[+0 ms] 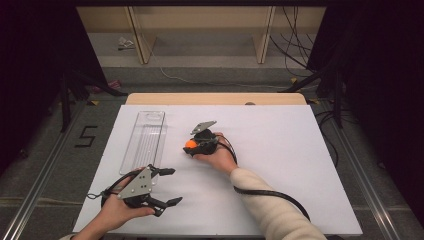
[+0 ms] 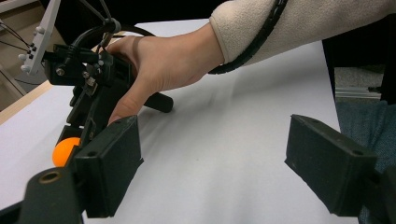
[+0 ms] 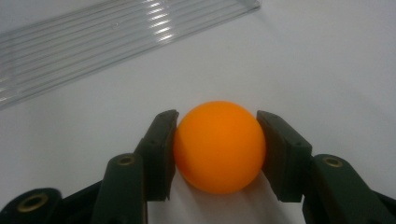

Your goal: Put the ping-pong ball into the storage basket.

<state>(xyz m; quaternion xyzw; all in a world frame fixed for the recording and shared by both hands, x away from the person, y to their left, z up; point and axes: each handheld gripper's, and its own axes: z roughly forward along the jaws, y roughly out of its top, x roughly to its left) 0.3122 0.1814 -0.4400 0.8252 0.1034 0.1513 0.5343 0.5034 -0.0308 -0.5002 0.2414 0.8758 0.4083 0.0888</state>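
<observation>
Orange ball (image 3: 218,145) sits between both pads of right gripper (image 1: 194,145), touching each side, low over white table (image 1: 280,150); jaws closed onto it. Clear ribbed tray (image 1: 145,137) lies just beyond, apart from ball. Left gripper (image 1: 167,186) near table's front edge, jaws spread wide, holding nothing

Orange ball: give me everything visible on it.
The orange ball is a small, smooth, plain sphere with a matte plastic look, like a table tennis ball; no markings visible. It sits between the two black jaws of the right tool, which press its left and right sides. In the high view it is at the middle of the white table, right of the clear ridged tray, apart from it. Whether it rests on the surface or is slightly lifted cannot be told.
</observation>
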